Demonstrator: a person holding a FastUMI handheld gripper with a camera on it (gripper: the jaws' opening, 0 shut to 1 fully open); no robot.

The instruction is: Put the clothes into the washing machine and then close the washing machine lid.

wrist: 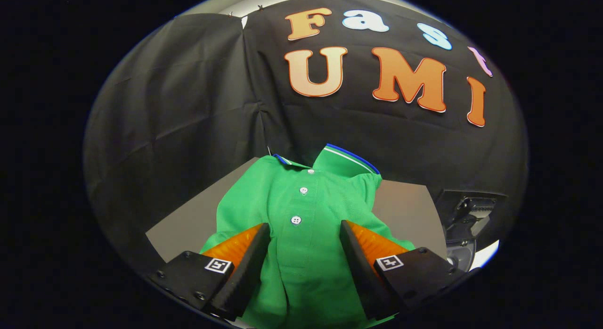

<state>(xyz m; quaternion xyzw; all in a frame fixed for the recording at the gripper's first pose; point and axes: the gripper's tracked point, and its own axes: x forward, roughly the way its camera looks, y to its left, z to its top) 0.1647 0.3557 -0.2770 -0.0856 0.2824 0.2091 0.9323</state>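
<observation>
1. Looking forward along my gripper (305, 232), I see its two fingers spread wide, the left finger (245, 267) and the right finger (360, 267) standing well apart with their black pads facing each other.
2. Between them lies the green polo shirt (301, 216), its button placket running straight up the gap. I count three white buttons (296, 220) along it.
3. I cannot tell for sure whether either pad touches the cloth; both fingers sit low over the shirt on either side of the placket, and neither presses it into a fold that I can see. Nothing is clamped.
4. The shirt is spread on a grey table (183, 220), front side up, with the collar (351, 158) at the far end, beyond the fingertips. The collar has a blue and white edge and stands up a little on the right side.
5. The near hem of the shirt reaches below the fingers, toward me.
6. To the right of the shirt, past the right finger, I see a dark machine part (468, 216) with a rounded grey piece under it, near the table's edge. I cannot say what it is.
</observation>
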